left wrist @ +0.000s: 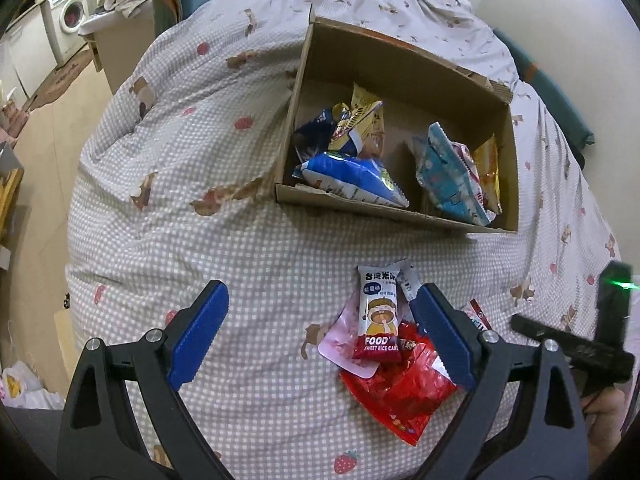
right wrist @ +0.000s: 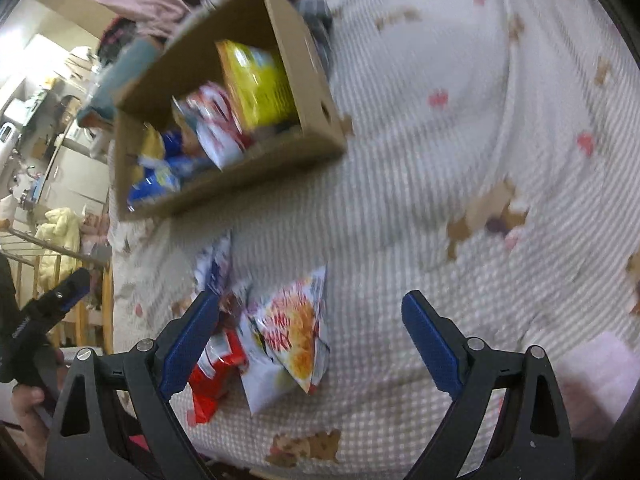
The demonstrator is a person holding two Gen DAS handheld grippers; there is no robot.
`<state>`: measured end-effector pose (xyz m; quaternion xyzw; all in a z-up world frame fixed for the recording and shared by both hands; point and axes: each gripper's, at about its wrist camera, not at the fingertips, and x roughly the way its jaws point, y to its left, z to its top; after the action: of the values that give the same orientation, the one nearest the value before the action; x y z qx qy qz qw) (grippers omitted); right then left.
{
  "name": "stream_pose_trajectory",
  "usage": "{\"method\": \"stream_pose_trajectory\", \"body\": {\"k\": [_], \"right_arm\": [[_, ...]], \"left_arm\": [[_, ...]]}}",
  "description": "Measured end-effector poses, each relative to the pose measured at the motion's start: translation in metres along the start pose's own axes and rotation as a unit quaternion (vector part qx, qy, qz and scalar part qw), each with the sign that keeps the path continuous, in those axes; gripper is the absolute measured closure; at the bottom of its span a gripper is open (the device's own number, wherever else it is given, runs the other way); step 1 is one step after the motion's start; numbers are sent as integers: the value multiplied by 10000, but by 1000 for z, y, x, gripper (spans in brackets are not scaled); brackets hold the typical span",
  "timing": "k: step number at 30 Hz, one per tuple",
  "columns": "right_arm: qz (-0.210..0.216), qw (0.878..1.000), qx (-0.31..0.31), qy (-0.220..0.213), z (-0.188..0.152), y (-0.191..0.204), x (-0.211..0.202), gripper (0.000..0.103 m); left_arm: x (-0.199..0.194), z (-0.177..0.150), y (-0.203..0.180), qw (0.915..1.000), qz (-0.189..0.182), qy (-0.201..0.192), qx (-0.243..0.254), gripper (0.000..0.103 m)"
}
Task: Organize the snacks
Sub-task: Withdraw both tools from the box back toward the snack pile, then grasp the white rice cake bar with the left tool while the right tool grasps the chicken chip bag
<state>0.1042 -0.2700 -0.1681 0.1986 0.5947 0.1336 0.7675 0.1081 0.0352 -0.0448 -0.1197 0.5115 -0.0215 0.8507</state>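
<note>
Left wrist view. Left claw (left wrist: 320, 332) stands wide open above the bed cover (left wrist: 240, 240), nothing gripped. Its left pad is over bare checked cloth; its right pad sits just beside a small heap of loose snacks near the bed's near edge. Heap: rice cake packet (left wrist: 378, 314) on top, upright label, lying over a pink pouch (left wrist: 340, 346) and a red bag (left wrist: 404, 396). A white stick packet (left wrist: 410, 280) pokes out behind the rice cake packet.

Farther in, toward the bed's far right side, a cardboard box (left wrist: 400, 60) lies open. Left part holds a blue bag (left wrist: 352, 176) and a yellow-orange packet (left wrist: 360, 120); right part holds a light blue bag (left wrist: 444, 176) and an orange packet (left wrist: 490, 168).

Right wrist view, blurred. Right claw (right wrist: 312, 340) is open wide, gripping nothing. An orange-and-white chip bag (right wrist: 294, 328) lies between its pads, nearer the left one, untouched as far as visible. The other claw, hand-held, shows at the left edge.
</note>
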Motion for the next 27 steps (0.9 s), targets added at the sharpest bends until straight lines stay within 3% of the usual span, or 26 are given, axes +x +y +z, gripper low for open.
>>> {"method": "stream_pose_trajectory", "body": {"k": [1, 5, 7, 13, 20, 24, 27], "right_arm": [[47, 9997, 66, 218, -1, -2, 10, 23], [51, 9964, 43, 841, -9, 3, 43, 24], [-15, 9954, -110, 951, -11, 11, 52, 26], [74, 9949, -274, 965, -12, 19, 50, 57], [-517, 9980, -357, -70, -2, 2, -9, 61], [-477, 9956, -449, -672, 2, 5, -34, 61], [-410, 9920, -486, -1095, 4, 8, -51, 61]], "left_arm": [[0, 0, 1, 10000, -1, -1, -20, 10], [-1, 1, 6, 9999, -39, 22, -134, 10], [-1, 2, 9, 9998, -41, 23, -174, 10], [1, 3, 14, 9997, -24, 80, -243, 10], [12, -1, 3, 9997, -22, 229, -73, 10], [26, -6, -10, 9991, -59, 397, 107, 13], [47, -10, -21, 9974, -162, 651, 257, 22]]}}
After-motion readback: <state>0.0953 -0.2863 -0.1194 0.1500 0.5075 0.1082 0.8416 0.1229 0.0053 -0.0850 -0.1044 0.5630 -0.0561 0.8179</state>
